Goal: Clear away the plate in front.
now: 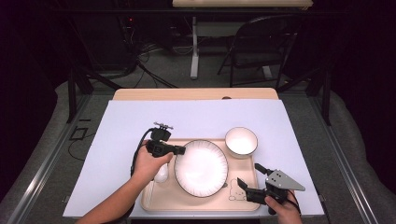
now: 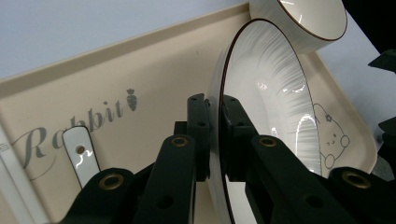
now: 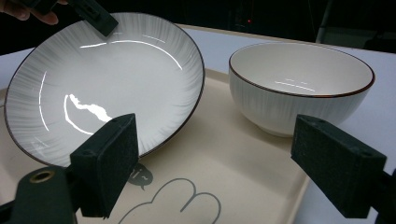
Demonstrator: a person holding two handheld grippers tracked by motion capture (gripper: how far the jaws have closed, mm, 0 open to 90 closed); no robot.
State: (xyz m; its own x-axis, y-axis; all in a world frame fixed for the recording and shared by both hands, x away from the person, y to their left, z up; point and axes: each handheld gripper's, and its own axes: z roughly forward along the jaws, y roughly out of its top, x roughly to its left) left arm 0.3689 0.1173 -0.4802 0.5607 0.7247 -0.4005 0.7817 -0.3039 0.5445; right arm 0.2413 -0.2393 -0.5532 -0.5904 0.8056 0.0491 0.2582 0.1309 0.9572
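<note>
On the beige tray (image 2: 140,60), grey script spells "Rabbit" with a small carrot after it, and a line-drawn rabbit (image 2: 329,140) sits at the far corner beside the plate. The left gripper (image 2: 212,135) has its jaws pinched tight on the rim of the white plate (image 2: 275,93), which is round, glossy, finely ribbed and edged with a thin dark line; it stands tilted on the tray. A white ribbed bowl (image 3: 299,88) with the same dark rim rests near it at the tray's corner. The right gripper (image 3: 229,163) hovers low over the tray with its foam-padded jaws spread wide and empty. A white spoon handle (image 2: 81,158) is partly hidden by the left gripper's jaws.
</note>
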